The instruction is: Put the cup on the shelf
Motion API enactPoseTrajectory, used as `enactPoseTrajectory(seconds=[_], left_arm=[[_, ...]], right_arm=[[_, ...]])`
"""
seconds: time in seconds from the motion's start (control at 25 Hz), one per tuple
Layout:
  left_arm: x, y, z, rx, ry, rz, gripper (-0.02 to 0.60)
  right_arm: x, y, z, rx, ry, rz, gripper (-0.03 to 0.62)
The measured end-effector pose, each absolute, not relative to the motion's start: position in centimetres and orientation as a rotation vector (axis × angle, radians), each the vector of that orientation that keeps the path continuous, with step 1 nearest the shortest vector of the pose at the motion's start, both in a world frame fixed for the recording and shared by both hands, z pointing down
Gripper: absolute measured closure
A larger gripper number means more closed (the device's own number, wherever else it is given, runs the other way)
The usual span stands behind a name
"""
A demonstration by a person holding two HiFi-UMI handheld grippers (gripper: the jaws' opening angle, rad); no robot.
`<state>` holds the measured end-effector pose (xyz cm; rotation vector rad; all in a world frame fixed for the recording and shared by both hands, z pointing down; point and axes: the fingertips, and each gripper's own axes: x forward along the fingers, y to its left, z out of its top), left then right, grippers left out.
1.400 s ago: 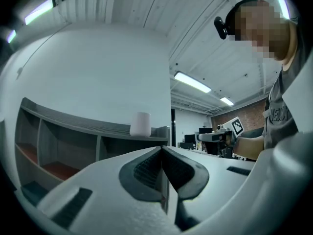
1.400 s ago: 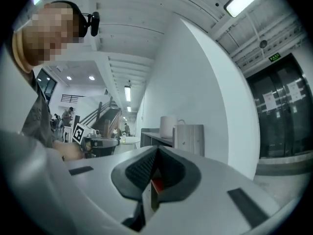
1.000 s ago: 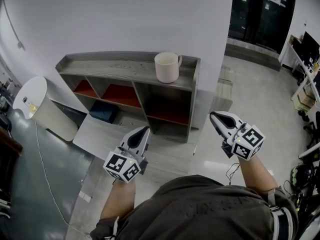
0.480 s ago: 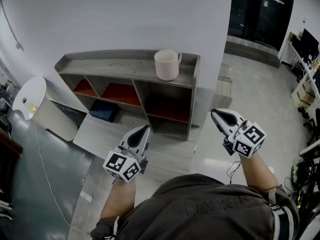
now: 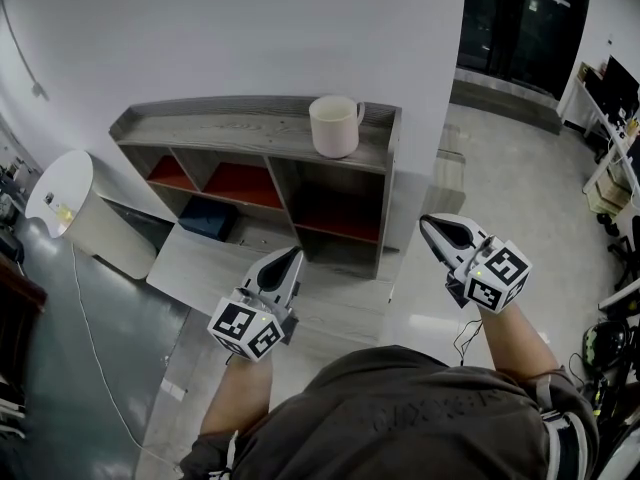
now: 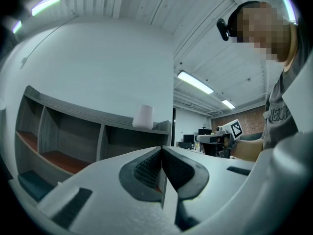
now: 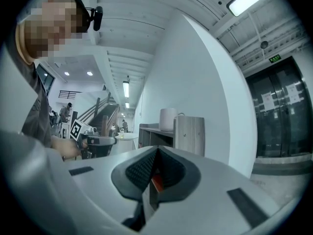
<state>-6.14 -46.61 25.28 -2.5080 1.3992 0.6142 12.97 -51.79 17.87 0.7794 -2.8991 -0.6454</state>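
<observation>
One cup (image 5: 335, 126) stands upright on the top board of the shelf (image 5: 230, 130), near its right end with the handle turned right, so we judge the task as good as done: nothing is left to carry. From our left hand-held gripper (image 5: 288, 260) the cup is ahead, higher and a little to the right, well apart. From our right hand-held gripper (image 5: 432, 228) it is ahead and to the left, also well apart. Both have their jaws pressed together with nothing between the pads, which fits tools that bear no load. We hold them back by our waist, where they cannot knock the cup. The left one tilts upward toward the shelf top, and the right one points about level past the shelf's right end panel. Below the cup, ahead of the left hand-held gripper, the open compartments (image 5: 240, 186) show red floors. A dark blue box (image 5: 208, 220) sits low, ahead and left of it. Farther left of that gripper stands a round white thing (image 5: 62, 200). Far ahead and right of the right one are dark glass doors (image 5: 515, 28).
</observation>
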Motion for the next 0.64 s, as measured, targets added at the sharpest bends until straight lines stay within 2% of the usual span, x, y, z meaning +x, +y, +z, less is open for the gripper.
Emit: enactPoseTrajectory(seconds=[0.64], left_arm=[[-6.27, -46.78, 25.29, -2.509, 1.395, 0.619, 0.575]], right_arm=[[12.13, -51.94, 18.10, 0.754, -2.890, -0.655, 0.603]])
